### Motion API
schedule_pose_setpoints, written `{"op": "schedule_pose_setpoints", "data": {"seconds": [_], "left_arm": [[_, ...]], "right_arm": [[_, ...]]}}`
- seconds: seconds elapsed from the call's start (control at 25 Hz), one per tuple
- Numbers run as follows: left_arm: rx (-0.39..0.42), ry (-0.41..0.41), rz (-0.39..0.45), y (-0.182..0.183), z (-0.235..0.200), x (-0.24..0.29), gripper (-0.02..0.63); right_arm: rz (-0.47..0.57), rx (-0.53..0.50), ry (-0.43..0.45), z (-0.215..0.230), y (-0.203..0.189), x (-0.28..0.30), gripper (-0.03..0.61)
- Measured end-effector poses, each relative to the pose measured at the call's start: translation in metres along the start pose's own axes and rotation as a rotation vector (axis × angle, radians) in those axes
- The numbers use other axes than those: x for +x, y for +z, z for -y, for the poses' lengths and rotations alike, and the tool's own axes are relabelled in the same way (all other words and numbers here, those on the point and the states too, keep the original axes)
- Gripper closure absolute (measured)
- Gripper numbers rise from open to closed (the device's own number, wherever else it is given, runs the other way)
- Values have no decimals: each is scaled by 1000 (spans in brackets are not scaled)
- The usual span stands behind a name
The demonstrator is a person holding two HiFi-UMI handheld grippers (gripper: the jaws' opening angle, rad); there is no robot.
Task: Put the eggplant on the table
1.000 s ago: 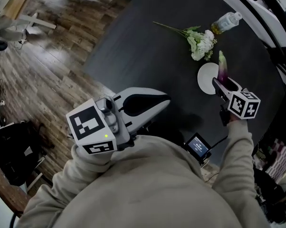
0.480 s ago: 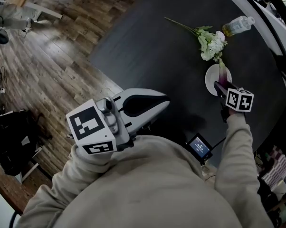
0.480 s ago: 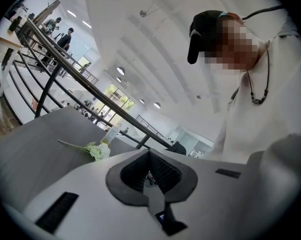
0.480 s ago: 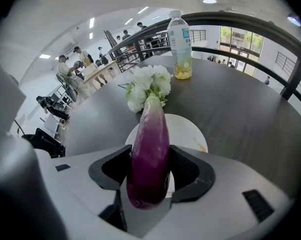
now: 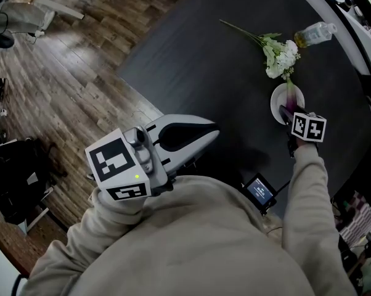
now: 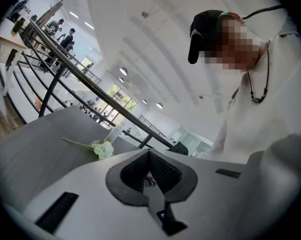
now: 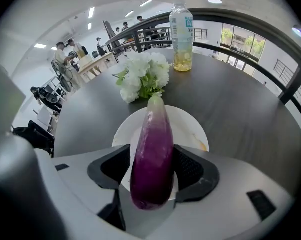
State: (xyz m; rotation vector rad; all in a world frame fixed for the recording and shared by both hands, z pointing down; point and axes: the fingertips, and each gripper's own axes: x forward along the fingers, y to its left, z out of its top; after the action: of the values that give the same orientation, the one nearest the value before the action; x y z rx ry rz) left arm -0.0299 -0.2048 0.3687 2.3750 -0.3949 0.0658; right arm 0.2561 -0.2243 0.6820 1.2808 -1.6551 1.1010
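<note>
A purple eggplant (image 7: 153, 154) with a pale green tip stands lengthwise between the jaws of my right gripper (image 7: 153, 171). Both pads still lie against it while the jaws are starting to open. It hangs tip-first just over a small white plate (image 7: 193, 129) on the dark round table (image 5: 204, 54). From the head view the eggplant (image 5: 290, 95) shows over the plate (image 5: 277, 102), in front of the right gripper (image 5: 288, 113). My left gripper (image 5: 198, 131) is held near my chest, off the table's near edge, shut and empty; in its own view the left gripper (image 6: 149, 176) shows its pads meeting.
White flowers (image 5: 281, 54) on a long stem lie just beyond the plate, with a clear bottle (image 5: 315, 34) of yellowish liquid behind them. A small lit screen (image 5: 259, 191) sits at the table's near edge. Wooden floor (image 5: 62, 73) lies to the left.
My right gripper has lowered with the eggplant toward the white plate and tipped more steeply down. The left gripper has hardly moved.
</note>
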Motion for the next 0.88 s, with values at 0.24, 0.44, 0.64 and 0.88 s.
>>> {"op": "schedule_pose_setpoints", "data": {"seconds": [0.24, 0.44, 0.64, 0.88], "left_arm": [[-1, 0, -3, 0, -1, 0, 607], [-1, -13, -12, -1, 0, 4, 607], [7, -20, -13, 1, 3, 5, 607], [32, -43, -18, 8, 9, 8, 607]], "right_arm": [[-15, -42, -13, 0, -1, 3, 273], [-51, -211, -66, -1, -4, 5, 238], [-16, -163, -73, 2, 0, -2, 238], [33, -117, -55, -1, 10, -20, 238]]}}
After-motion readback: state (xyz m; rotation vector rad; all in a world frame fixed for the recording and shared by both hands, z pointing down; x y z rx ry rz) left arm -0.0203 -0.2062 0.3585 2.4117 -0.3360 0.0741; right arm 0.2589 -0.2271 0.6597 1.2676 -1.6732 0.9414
